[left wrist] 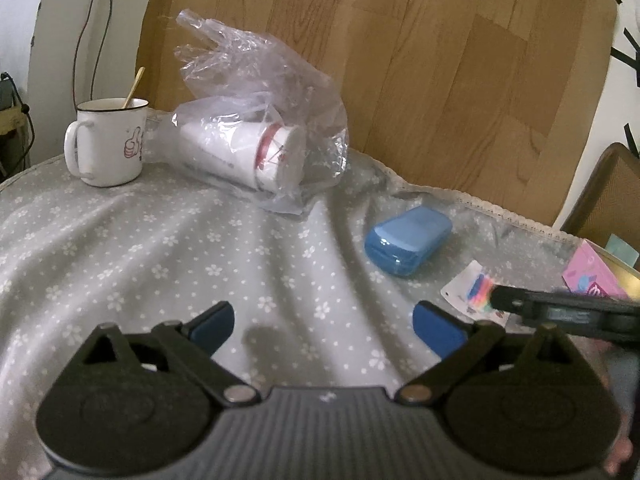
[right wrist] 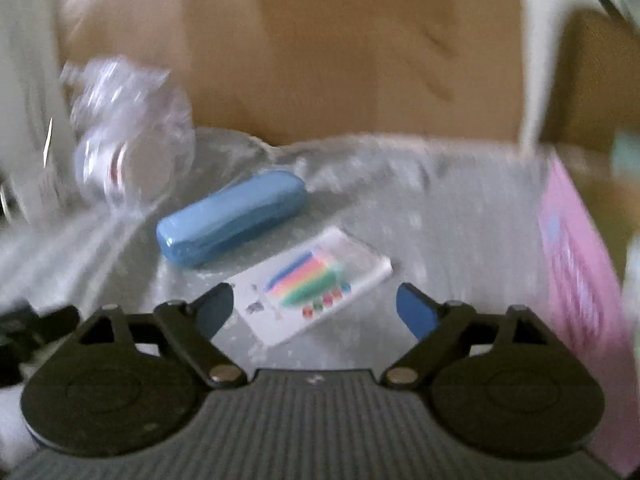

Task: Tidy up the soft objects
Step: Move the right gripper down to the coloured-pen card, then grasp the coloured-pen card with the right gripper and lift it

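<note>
While both tools stand wide open and grip nothing, the left gripper [left wrist: 323,320] hangs at the lower middle of its view over bare cloth [left wrist: 120,248], tilted down toward it; the right gripper [right wrist: 314,308] sits at the lower middle of its own blurred view, its jaws spread to either side of a white packet [right wrist: 312,284] with coloured stripes, whose near corner lies between them, the pads clear of it. In the left view that packet [left wrist: 476,286] shows at the right, partly behind a black finger of the right tool; a blue case [left wrist: 408,246] lies just up-left of it; a plastic bag [left wrist: 260,120] with white cups [left wrist: 244,156] inside sits upper middle, a mug [left wrist: 108,144] upper left, a pink box [left wrist: 596,272] at the right edge.
</note>
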Available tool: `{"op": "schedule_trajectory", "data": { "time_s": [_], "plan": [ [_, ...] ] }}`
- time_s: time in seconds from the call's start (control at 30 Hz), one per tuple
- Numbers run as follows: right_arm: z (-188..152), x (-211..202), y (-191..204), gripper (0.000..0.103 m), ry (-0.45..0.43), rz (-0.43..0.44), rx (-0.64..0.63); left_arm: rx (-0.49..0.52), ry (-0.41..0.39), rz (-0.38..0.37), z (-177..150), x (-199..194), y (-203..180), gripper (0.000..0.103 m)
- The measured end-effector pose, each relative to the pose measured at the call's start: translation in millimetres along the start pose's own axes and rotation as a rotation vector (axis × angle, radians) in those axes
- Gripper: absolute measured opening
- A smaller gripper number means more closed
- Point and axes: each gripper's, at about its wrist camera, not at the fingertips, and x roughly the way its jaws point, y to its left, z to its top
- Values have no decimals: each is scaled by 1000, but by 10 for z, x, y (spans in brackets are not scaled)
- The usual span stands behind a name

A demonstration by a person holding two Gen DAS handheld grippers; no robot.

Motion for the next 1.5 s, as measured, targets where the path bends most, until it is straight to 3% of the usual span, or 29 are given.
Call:
{"op": "schedule_trajectory", "data": {
  "time_s": [0.07,0.2,0.23,0.33,0.5,0.6,0.77,0.9,1.03,1.07,1.13,1.3,1.4,1.5],
  "plan": [
    [83,172,6,92,21,-3,-12,-1,-3,2,3,2,2,99],
    [242,638,-147,98,151,-23,145,-16,1,1,13,23,24,99],
    [253,676,-160,98,138,-23,163,-19,3,0,15,26,30,99],
    [216,716,-30,93,132,-42,65,-17,6,-5,16,27,27,99],
    [54,389,-26,77,102,47,-21,-23,16,-12,20,31,33,100],
    [-111,112,-13,76,96,103,-77,-22,17,-16,17,27,26,101],
    [-530,-576,-60,77,96,280,-207,-5,12,-35,8,11,-8,101],
    [-841,-1123,-216,77,93,334,-283,38,-6,-80,-20,-34,-88,101],
    [-1112,-1548,-433,77,84,271,-295,98,-31,-103,-59,-81,-186,102],
    [-1174,-1638,-487,77,75,239,-285,110,-37,-98,-67,-88,-206,102],
    [-1286,-1785,-624,88,61,163,-257,127,-41,-85,-78,-94,-242,102],
    [-1506,-2013,-892,89,28,-25,-161,194,-9,-43,-130,-110,-402,102],
    [-1585,-2130,-977,89,9,-36,-98,181,36,-93,-241,-262,-524,102],
    [-1641,-2255,-968,89,-23,6,-86,203,94,-220,-362,-499,-777,102]
  ]
}}
